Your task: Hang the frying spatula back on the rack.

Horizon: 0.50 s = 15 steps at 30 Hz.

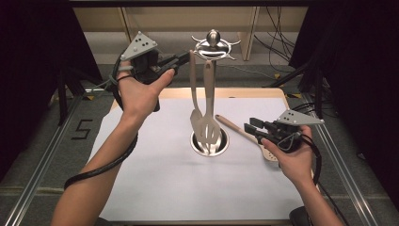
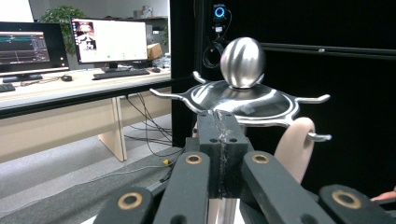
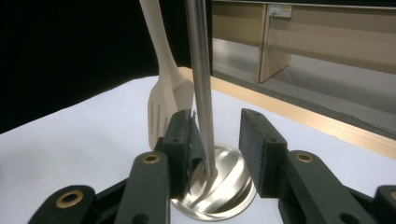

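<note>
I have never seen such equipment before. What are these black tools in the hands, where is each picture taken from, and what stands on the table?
These are no robot arms. A person holds a black hand-held claw in each hand: the left claw and the right claw. The high view looks down from above the person's side. The other two pictures come from small cameras riding on each claw, looking along its jaws.

On the white table surface stands a shiny steel utensil stand with a round base, a thin pole and a ball-topped ring of hooks. Two pale slotted spatulas hang from it. A wooden spoon lies on the table beside the right hand.

The left claw is raised by the hook ring with its jaws shut, and I cannot tell whether it grips anything. The right claw is open, its jaws standing either side of the pole low down, holding nothing.
</note>
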{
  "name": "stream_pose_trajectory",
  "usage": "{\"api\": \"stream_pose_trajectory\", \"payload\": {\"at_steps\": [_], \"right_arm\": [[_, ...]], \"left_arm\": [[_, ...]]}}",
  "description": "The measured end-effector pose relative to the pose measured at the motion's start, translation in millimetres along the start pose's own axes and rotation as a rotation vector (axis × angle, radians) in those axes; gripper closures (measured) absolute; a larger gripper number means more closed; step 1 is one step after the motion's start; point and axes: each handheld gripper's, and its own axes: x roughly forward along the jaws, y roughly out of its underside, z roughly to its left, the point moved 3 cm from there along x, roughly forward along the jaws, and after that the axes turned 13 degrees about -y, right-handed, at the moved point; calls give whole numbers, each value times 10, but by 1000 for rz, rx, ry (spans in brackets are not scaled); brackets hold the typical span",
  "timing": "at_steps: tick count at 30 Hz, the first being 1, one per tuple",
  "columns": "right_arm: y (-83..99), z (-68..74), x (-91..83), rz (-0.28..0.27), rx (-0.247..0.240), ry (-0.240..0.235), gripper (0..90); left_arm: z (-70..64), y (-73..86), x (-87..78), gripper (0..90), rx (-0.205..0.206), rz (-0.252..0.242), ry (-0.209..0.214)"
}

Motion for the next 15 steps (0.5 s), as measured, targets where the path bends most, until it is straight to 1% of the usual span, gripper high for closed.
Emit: {"api": "stream_pose_trajectory", "payload": {"at_steps": [3,6,7,9,10,11,12,15], "right_arm": [[-1,0,2,0,0,0,651],[-4,-3,-2,1,-1,0,651],[-6,-8,-3,-5,-13,5,651],[-4,-2,-3,-8,-3,5,651],[-4,-8,-4,-8,-10,3,651],[0,-3,-8,3,0,2,651],[5,1,-7,1,9,5,651],[5,1,1,-2,-1,8,651]], "left_arm": [[16,-2,26,896,-13,2,2],[38,-13,57,896,-6,2,-14],[45,-14,68,896,-3,3,-19],[57,-15,89,896,-6,2,-21],[64,-17,100,896,-6,2,-25],[70,-20,113,896,-5,2,-27],[77,-23,124,896,-3,5,-28],[90,-28,160,896,-5,7,-33]]}}
